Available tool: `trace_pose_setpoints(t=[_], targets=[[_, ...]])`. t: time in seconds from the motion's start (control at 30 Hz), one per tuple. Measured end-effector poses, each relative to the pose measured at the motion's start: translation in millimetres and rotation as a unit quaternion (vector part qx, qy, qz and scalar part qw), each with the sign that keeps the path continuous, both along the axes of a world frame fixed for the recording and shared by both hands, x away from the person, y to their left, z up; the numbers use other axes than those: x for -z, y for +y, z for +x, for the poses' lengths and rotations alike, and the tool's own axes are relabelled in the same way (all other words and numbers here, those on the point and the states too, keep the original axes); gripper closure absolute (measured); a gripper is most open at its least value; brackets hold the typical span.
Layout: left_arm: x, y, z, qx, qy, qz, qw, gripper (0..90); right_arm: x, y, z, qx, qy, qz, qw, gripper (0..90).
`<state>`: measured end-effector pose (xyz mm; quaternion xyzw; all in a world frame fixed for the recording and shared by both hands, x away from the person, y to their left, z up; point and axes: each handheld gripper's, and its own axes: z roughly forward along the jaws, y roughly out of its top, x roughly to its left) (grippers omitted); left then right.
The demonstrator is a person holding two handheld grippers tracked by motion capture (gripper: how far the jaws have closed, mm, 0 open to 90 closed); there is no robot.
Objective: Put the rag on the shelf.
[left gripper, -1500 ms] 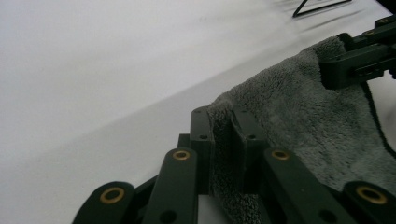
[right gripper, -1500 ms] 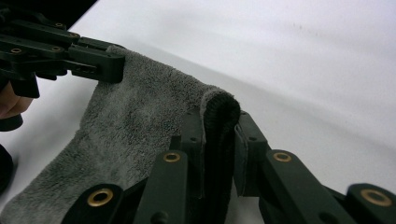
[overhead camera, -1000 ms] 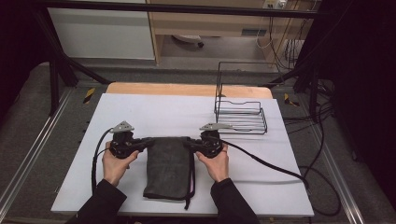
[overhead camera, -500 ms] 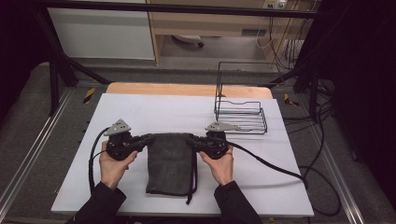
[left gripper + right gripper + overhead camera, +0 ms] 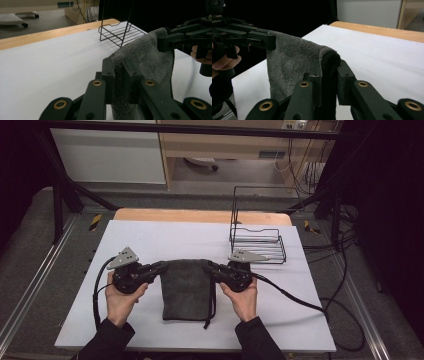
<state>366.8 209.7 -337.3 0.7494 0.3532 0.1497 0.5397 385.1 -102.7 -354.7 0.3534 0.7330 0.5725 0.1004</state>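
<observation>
A dark grey towel [image 5: 187, 287] hangs folded between both grippers above the white table top [image 5: 165, 240], its lower end resting near the front edge. My left gripper [image 5: 162, 267] is shut on the towel's top left corner [image 5: 119, 62]. My right gripper [image 5: 210, 267] is shut on the top right corner [image 5: 328, 58]. The upper edge of the towel [image 5: 294, 45] stretches between the two. In the left gripper view the other gripper [image 5: 175, 37] pinches the far corner. A dark strap [image 5: 210, 307] dangles along the towel's right side.
A black wire rack [image 5: 257, 237] stands at the back right of the table, just behind my right gripper. Cables [image 5: 300, 300] trail off to the right. A wooden strip [image 5: 200, 216] borders the table's far edge.
Both grippers have moved apart and slightly away from the person, stretching the towel's top edge and lifting it.
</observation>
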Motion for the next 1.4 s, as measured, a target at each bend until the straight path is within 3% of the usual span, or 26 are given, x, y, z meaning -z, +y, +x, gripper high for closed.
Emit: trace_pose_setpoints(t=[0.63,0.87,1.4], targets=[[-22.5,-16.1,-4.4,0.007,-0.040,-0.012,0.9991,80.6,-30.0,-16.0,-14.2,0.010,-0.054,0.001,0.9985,78.0],[-30.5,-33.1,1.4,0.013,-0.051,-0.024,0.9983,80.7,-42.5,-29.7,-20.9,0.027,-0.078,-0.003,0.9966,78.1],[-43.0,-80.9,17.0,0.032,-0.066,-0.052,0.9960,80.7,-60.1,-71.9,-31.5,0.079,-0.105,-0.002,0.9913,78.2]])
